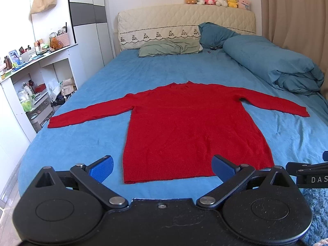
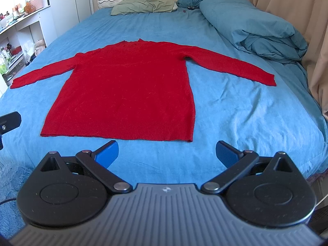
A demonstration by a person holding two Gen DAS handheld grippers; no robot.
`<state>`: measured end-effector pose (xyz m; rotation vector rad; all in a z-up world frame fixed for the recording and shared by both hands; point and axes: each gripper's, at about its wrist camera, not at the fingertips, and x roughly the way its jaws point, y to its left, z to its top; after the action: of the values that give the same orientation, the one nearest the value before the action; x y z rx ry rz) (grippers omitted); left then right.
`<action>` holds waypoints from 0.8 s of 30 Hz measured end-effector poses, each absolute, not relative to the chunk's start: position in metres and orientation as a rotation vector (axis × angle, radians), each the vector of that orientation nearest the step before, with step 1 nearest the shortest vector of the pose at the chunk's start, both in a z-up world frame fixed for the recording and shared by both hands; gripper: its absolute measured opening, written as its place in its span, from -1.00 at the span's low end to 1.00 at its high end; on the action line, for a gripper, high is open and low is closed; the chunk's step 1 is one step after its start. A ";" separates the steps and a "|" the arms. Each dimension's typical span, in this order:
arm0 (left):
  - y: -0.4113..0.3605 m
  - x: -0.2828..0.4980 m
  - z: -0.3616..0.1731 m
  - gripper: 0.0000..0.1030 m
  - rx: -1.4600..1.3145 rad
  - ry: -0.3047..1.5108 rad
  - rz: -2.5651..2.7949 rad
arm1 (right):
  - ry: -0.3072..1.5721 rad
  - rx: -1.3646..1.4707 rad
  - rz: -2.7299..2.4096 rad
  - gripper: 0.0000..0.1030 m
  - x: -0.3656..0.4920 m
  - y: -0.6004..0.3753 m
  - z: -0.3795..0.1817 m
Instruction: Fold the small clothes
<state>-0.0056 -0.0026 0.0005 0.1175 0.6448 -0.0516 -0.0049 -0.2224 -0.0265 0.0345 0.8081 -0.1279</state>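
Note:
A red long-sleeved sweater (image 1: 184, 127) lies flat on the blue bed sheet (image 1: 82, 143), both sleeves spread out to the sides, hem toward me. It also shows in the right wrist view (image 2: 127, 90). My left gripper (image 1: 163, 169) is open and empty, hovering just before the hem near the foot of the bed. My right gripper (image 2: 167, 153) is open and empty, a little short of the hem's right part. Part of the right gripper shows at the left wrist view's right edge (image 1: 311, 174).
A rolled blue duvet (image 1: 272, 61) lies along the bed's right side, with pillows (image 1: 170, 48) at the headboard. White shelves with clutter (image 1: 30, 82) stand left of the bed. A beige curtain (image 2: 297, 10) hangs at the right. A blue rug (image 2: 8, 184) lies at the bed's foot.

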 end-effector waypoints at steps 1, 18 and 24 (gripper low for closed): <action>-0.002 -0.005 0.001 1.00 0.116 0.646 -0.052 | 0.809 0.034 -0.127 1.00 -0.005 -0.222 -0.027; 0.000 -0.004 0.002 1.00 0.112 0.647 -0.055 | 0.808 0.034 -0.123 1.00 -0.006 -0.221 -0.027; 0.000 -0.005 0.001 1.00 0.115 0.648 -0.053 | 0.808 0.036 -0.123 1.00 -0.005 -0.221 -0.027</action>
<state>-0.0047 -0.0001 0.0011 0.1147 0.6481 -0.0534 -0.0053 -0.2208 -0.0271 0.0357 0.8075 -0.1226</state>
